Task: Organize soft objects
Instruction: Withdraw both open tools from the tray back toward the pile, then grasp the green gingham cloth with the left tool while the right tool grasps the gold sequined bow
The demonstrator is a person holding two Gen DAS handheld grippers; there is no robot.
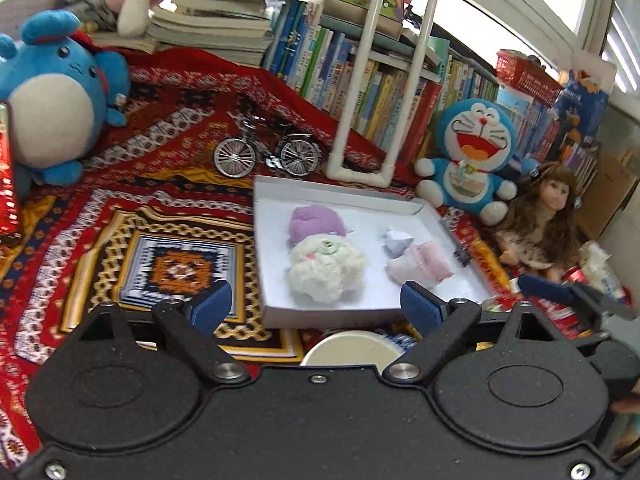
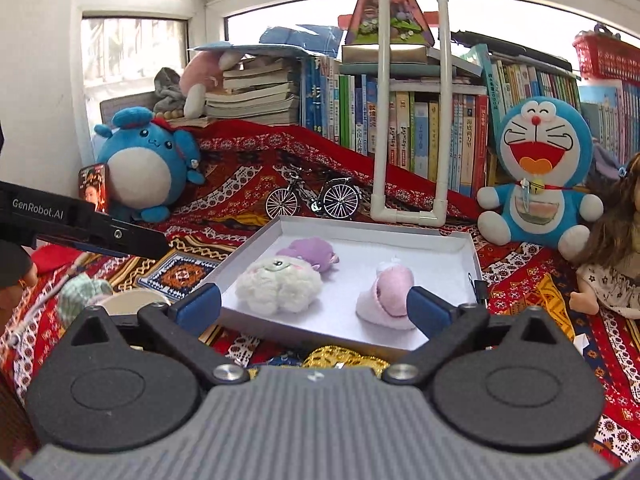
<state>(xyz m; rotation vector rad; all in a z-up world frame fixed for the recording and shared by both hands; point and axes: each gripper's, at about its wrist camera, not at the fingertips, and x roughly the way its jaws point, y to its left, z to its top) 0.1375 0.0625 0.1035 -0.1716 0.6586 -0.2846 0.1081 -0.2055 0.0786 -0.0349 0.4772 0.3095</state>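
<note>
A shallow white tray (image 1: 276, 312) (image 2: 404, 236) lies on the red patterned cloth. Inside it sit a fluffy white plush (image 1: 326, 266) (image 2: 278, 286), a purple plush (image 1: 316, 222) (image 2: 310, 250) behind it, and a pink soft toy (image 1: 420, 266) (image 2: 388, 296) at the right. My left gripper (image 1: 316, 308) stands open at the tray's near edge, nothing between its blue pads. My right gripper (image 2: 314, 306) is open too, just short of the tray's front rim, empty. The pink toy lies close to its right fingertip (image 2: 428, 312).
A big blue round plush (image 1: 56, 100) (image 2: 146, 164), a blue cat plush (image 1: 474, 148) (image 2: 538, 184), a long-haired doll (image 1: 548, 216), a model bicycle (image 1: 268, 152) (image 2: 314, 200) and a white pipe frame (image 1: 384, 76) (image 2: 412, 100) ring the tray. Books stand behind. A round cream object (image 1: 352, 350) lies under the left gripper.
</note>
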